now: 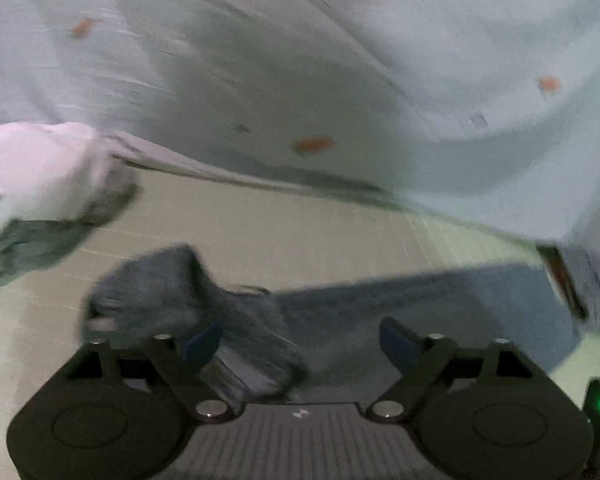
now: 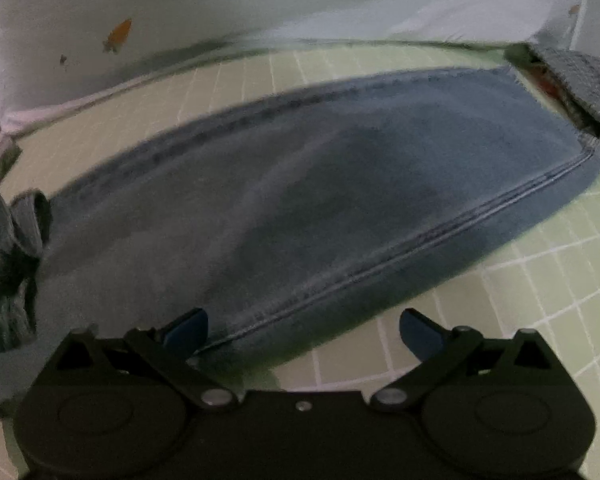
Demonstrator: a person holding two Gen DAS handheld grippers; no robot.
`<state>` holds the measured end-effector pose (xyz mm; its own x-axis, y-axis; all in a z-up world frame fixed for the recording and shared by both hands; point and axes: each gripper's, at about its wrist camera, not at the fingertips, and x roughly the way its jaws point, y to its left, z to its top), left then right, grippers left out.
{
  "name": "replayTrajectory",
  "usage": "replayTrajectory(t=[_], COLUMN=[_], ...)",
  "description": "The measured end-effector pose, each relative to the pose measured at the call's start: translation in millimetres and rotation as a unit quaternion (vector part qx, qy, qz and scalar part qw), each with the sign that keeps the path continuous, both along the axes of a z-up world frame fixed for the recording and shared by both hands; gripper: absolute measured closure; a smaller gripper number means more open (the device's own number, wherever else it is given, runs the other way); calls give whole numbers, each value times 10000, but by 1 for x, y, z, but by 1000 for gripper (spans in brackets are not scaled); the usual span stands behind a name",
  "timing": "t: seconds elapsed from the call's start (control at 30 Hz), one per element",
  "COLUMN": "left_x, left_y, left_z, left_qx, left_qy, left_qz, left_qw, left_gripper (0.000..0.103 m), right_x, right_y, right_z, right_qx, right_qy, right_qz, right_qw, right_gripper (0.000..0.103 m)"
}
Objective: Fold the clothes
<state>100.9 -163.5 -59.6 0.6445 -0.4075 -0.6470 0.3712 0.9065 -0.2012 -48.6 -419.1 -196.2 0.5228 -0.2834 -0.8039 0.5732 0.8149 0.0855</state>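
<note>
The denim garment (image 2: 320, 200) lies flat and long on the green grid mat (image 2: 500, 300), one end bunched by the left gripper (image 1: 300, 340). Both the left and the right gripper (image 2: 304, 332) gape, holding nothing; any fold needs seam-aligned, even grips

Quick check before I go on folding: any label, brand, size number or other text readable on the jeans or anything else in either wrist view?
None can be read.
Jeans: no readable tag or patch; a reddish bit by the waistband is too blurred.
White sheet: orange marks, only blurred shapes, not letters.
Left gripper: small pale mark on the body, too small to read.
Green grid mat: lines only.
</note>
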Motion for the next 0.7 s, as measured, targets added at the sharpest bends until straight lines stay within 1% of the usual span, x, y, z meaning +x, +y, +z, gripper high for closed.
replayTrajectory(t=[0.03,0.1,0.17,0.27,0.33,0.37,0.43,0.57,0.63,0.7], left_x=[1,8,15,26,33,36,40,53,62,69], left_y=[15,36,58,90,112,119,122,123,121,118], left_z=[-1,-12,-23,-39,-50,-56,-68,-91,-99,-107], left_qx=[-19,100,219,396,513,556,600,680,655,629], left_qy=[-9,169,347,612,787,877,1069,1421,1558,1689], left_qz=[250,653,1054,1652,2046,2145,2060,1867,1699,1557], left_qw=[9997,9977,9936,9836,9743,9712,9708,9697,9709,9712], left_gripper=[4,3,3,3,3,3,3,3,2,0], right_x=[0,4,11,32,52,62,86,133,156,173], right_y=[3,9,15,29,44,51,64,80,83,84], right_z=[6,19,29,36,39,39,37,24,14,1], right_qx=[-45,-60,91,476,720,850,1156,1740,2182,2686], right_qy=[-88,-305,-520,-816,-965,-1024,-1094,-1138,-1098,-1070], right_qz=[14,61,171,573,1006,1223,1564,1985,2096,2145], right_qw=[10000,9995,9985,9939,9876,9835,9748,9578,9468,9330], right_gripper=[0,0,0,0,0,0,0,0,0,0])
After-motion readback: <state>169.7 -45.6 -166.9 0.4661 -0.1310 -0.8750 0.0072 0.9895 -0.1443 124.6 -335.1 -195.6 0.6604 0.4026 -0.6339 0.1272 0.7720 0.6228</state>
